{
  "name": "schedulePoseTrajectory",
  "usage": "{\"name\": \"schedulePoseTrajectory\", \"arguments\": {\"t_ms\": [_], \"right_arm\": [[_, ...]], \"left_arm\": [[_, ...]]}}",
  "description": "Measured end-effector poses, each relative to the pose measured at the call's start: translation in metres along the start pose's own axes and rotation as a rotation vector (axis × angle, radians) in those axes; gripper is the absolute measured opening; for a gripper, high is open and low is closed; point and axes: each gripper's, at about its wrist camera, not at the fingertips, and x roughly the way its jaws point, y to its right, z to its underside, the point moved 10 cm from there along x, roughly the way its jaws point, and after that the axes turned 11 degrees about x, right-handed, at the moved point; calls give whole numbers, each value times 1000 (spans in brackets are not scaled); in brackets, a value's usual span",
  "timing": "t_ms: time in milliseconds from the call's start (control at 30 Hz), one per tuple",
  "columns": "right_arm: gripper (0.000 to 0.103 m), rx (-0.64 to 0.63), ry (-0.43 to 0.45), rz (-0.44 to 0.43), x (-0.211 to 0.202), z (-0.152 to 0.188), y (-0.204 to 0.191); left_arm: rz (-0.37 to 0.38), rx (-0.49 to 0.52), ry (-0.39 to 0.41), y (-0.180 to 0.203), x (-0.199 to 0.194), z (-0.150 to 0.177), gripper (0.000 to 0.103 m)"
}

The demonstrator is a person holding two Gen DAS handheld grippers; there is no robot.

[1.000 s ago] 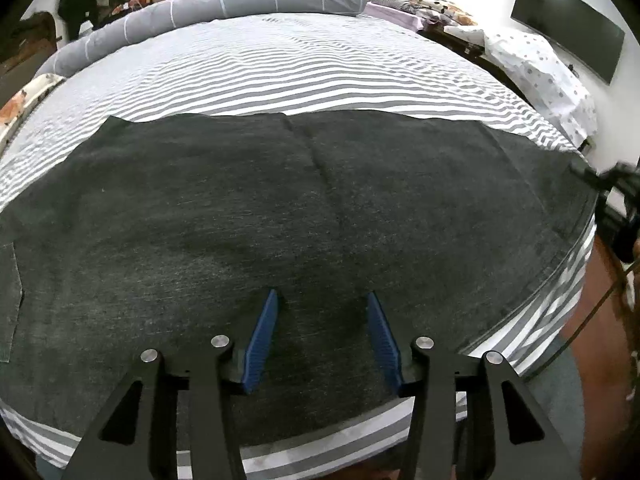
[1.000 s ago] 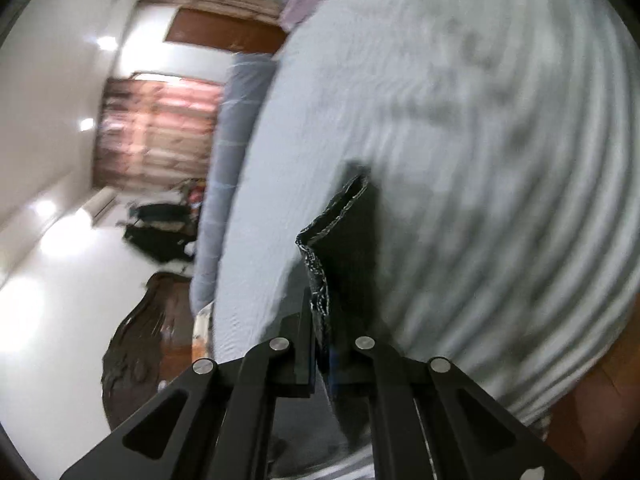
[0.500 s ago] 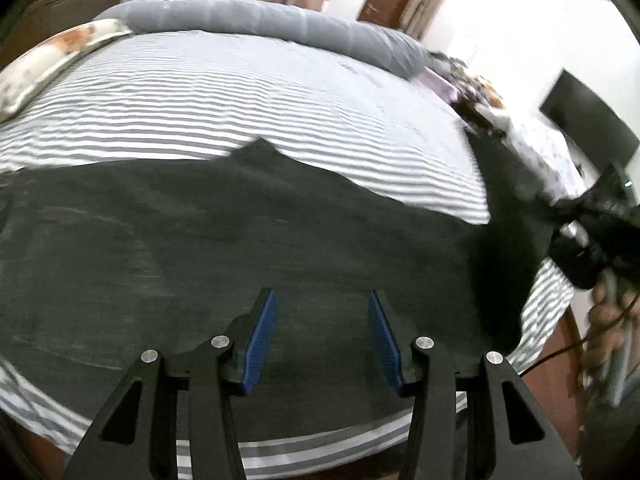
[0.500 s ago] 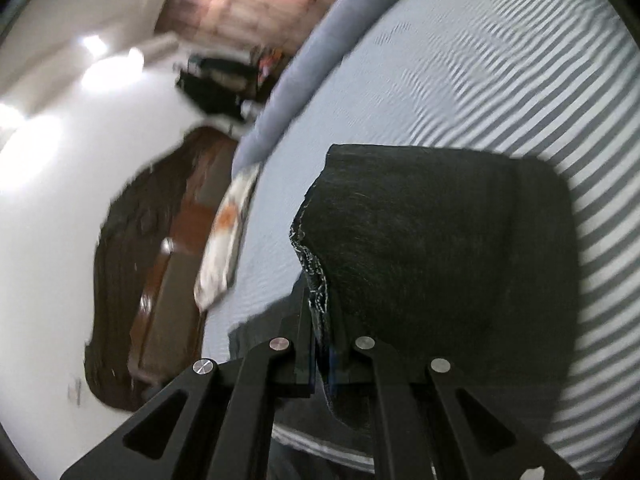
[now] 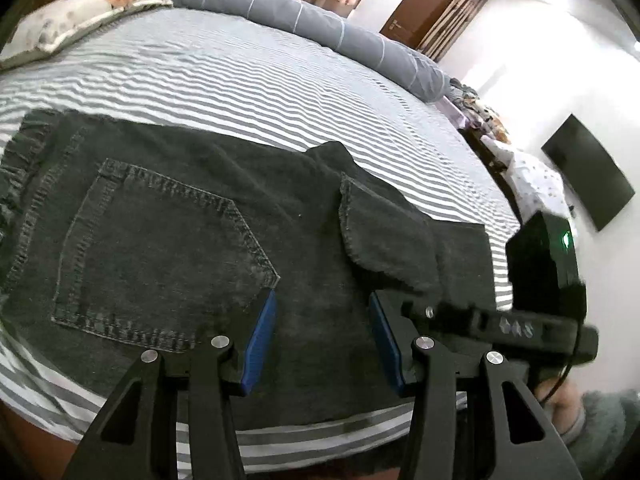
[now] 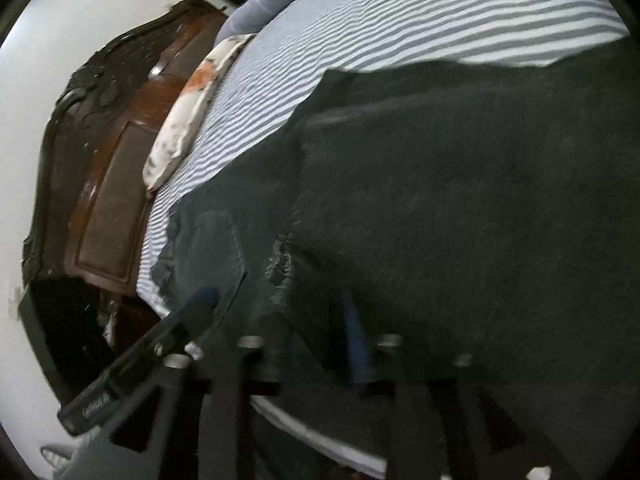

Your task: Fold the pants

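- The pants [image 5: 168,240] are dark grey denim with pale stitching. They lie flat on the bed [image 5: 248,80], near its front edge.
- A big back pocket [image 5: 152,256] with a pointed bottom shows on the left side.
- The leg end [image 5: 384,232] is folded over onto the rest, its hem stitched along the edge.
- The bed sheet has thin grey and white stripes, and a long grey bolster [image 5: 312,20] runs along the far side.
- The left gripper [image 5: 324,340] points down at a slant over the pants. Its blue pads [image 5: 262,344] are apart, with nothing between them.
- The right gripper [image 6: 280,320] is blurry. Its jaws are opening over the folded denim, and no cloth looks pinched.
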Motion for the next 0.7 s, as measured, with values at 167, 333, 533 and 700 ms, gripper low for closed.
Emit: {"name": "schedulePoseTrajectory", "arguments": {"t_ms": [167,333,533,700], "right_arm": [[55,-26,-14,3,-12,23,-7],[56,8,35,36,-46,23,7],[56,0,249,251,-122,-21,50],[54,-27,343,390,-157,-61,75]], "left_arm": [[16,-12,20,3,-1,-10,49],[13,3,48,13,-4,-23,50],[-16,61,-48,27,28,-25,53],[0,38,-121,32,48,-7,53]]}}
